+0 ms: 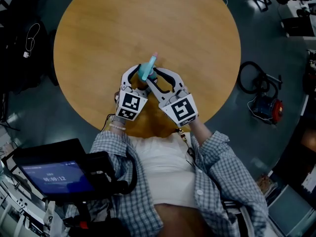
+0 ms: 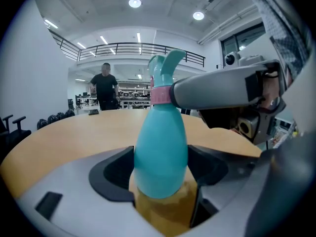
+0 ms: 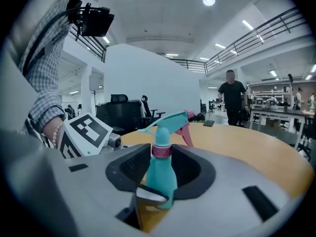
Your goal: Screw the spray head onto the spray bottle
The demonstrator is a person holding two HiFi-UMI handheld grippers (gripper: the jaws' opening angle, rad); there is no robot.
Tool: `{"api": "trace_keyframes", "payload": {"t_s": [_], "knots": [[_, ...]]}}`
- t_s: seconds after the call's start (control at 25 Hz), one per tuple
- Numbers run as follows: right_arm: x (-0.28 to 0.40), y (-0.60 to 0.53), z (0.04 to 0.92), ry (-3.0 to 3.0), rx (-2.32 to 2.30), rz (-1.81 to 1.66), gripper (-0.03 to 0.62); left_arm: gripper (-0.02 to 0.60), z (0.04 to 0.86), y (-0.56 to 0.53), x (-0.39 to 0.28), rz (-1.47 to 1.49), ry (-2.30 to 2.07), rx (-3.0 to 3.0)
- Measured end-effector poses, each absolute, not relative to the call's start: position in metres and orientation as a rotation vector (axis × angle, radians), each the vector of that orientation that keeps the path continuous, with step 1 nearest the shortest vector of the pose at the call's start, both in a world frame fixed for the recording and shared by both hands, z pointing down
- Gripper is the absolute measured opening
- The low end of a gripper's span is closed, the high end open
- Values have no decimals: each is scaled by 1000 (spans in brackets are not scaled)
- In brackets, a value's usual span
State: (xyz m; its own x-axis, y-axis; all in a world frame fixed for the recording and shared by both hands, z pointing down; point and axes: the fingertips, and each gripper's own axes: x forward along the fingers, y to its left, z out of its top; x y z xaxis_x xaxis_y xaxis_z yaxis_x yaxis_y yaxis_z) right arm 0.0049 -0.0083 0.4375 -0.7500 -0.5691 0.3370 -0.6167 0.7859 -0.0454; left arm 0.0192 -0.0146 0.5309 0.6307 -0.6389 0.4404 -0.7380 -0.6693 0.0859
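A: Standing upright on the bench, is it?
B: Yes. The spray bottle is by the near edge with its long axis vertical, and the left claw pinches its belly.
A: And the nozzle?
B: It points toward the bench's far side. The right claw pinches the spray head at its pink collar, crossing the neck.
A: Anything hidden?
B: The bottle's base, behind both claws. A person stands beyond the bench.
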Motion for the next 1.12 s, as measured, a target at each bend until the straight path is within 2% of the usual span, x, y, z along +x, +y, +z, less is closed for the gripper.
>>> {"api": "trace_keyframes", "payload": {"t_s": [0.36,0.48,0.56,0.64,0.8,0.84,0.92,0.96,1.04,1.12], "knots": [[3,34,431,-2701,769,173,123,347,529,-15,19,544,-1128,2592],[22,56,415,-2717,665,84,110,347,529,-15,21,541,-1120,2594],[44,53,402,-2737,763,192,77,347,528,-14,20,543,-1120,2596],[62,38,398,-2727,826,280,77,347,527,-15,20,546,-1122,2600],[77,5,418,-2662,681,207,78,347,529,-14,20,548,-1118,2599],[76,-1,426,-2655,634,211,90,347,530,-14,20,550,-1116,2599],[70,-12,433,-2676,542,238,202,347,530,-14,20,554,-1113,2600],[66,-15,433,-2691,505,236,212,347,531,-14,20,556,-1112,2600],[56,-16,427,-2695,451,182,204,347,531,-15,20,560,-1113,2600],[47,-14,422,-2689,421,100,135,347,531,-15,20,560,-1115,2600]]}}
